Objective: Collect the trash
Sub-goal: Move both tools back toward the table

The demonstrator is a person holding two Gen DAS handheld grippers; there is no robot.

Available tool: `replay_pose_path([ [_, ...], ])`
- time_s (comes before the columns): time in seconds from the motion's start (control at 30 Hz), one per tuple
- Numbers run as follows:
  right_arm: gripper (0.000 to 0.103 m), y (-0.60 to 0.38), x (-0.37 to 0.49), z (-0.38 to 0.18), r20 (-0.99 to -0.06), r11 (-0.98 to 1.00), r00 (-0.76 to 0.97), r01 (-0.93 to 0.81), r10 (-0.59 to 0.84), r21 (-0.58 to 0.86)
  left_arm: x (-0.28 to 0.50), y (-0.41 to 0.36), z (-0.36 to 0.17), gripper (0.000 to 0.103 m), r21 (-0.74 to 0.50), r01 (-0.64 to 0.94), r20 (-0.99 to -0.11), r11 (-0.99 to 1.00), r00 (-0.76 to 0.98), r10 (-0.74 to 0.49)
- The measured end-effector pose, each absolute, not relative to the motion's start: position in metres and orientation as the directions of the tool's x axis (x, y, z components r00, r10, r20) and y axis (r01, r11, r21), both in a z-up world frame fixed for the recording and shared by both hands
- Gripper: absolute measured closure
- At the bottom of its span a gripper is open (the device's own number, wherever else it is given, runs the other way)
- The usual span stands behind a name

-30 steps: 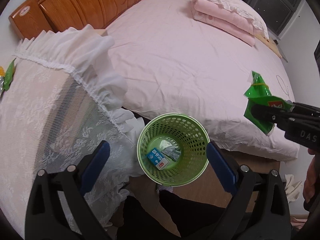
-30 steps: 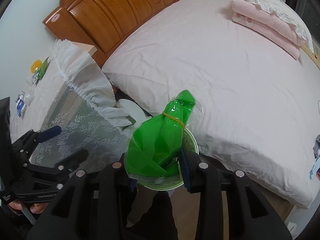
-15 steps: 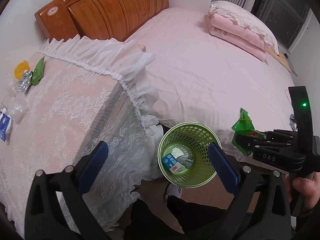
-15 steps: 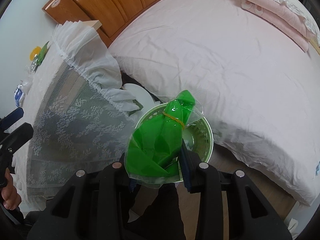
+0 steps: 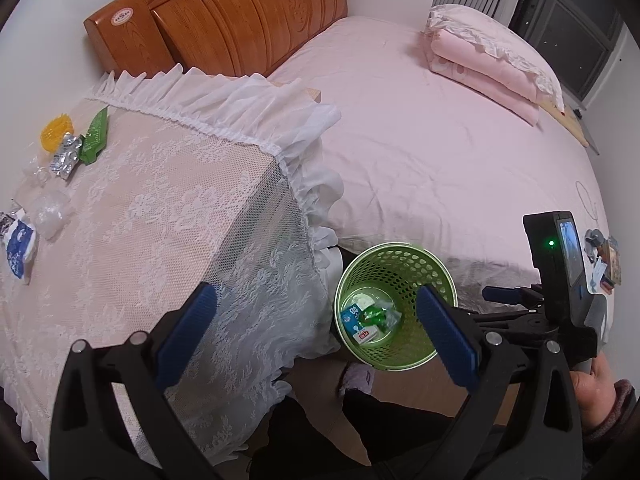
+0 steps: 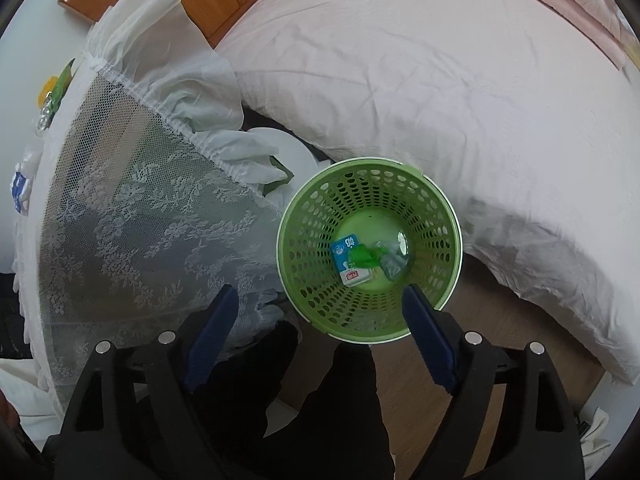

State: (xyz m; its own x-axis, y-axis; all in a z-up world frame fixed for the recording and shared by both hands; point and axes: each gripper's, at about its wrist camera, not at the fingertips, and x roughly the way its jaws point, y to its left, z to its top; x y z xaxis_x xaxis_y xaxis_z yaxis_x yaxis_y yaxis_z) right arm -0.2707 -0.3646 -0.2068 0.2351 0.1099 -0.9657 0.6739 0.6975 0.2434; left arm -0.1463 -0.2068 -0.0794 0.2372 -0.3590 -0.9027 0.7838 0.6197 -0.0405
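Observation:
A green perforated waste basket (image 6: 316,280) (image 5: 436,344) stands on the floor between the lace-covered table and the bed. Inside it lie a green plastic bag (image 6: 362,258) (image 5: 374,316), a blue-and-white carton (image 6: 346,258) and a clear wrapper (image 6: 394,262). My right gripper (image 6: 320,320) hangs over the basket with its jaws opening and nothing between them. My left gripper (image 5: 316,320) is open and empty, over the table's corner beside the basket. On the table's far left lie a green wrapper (image 5: 95,136), a foil blister pack (image 5: 66,158), a yellow ball (image 5: 56,132), clear plastic (image 5: 50,210) and a blue-white packet (image 5: 18,250).
The lace tablecloth (image 5: 180,208) drapes down next to the basket. The pink bed (image 5: 440,152) with folded bedding (image 5: 492,64) and a wooden headboard (image 5: 240,16) fills the back. A white plate (image 6: 288,152) lies under the bed edge. A hand (image 5: 600,392) holds the right gripper's handle.
The right gripper sank over the basket and opened; the green bag dropped from it into the basket. The left gripper swung left and up, bringing the table's trash into view.

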Motion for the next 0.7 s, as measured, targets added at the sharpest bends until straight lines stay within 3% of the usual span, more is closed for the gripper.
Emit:
replay_pose_path([
  [0.37,0.003,-0.344,-0.243,-0.144,-0.961,0.767,0.272,0.624,-0.038,0.147,-0.123,-0.176,-0.066,0.008,-0.023,0.727,-0.885,0.686,0.304,-0.352],
  [0.7,0.002,-0.306,-0.169,-0.057,-0.881,0.879,0.469,0.447,-0.070,0.168,-0.056,-0.080,-0.037,0.008,0.075,0.513,-0.834,0.855,0.503,-0.228],
])
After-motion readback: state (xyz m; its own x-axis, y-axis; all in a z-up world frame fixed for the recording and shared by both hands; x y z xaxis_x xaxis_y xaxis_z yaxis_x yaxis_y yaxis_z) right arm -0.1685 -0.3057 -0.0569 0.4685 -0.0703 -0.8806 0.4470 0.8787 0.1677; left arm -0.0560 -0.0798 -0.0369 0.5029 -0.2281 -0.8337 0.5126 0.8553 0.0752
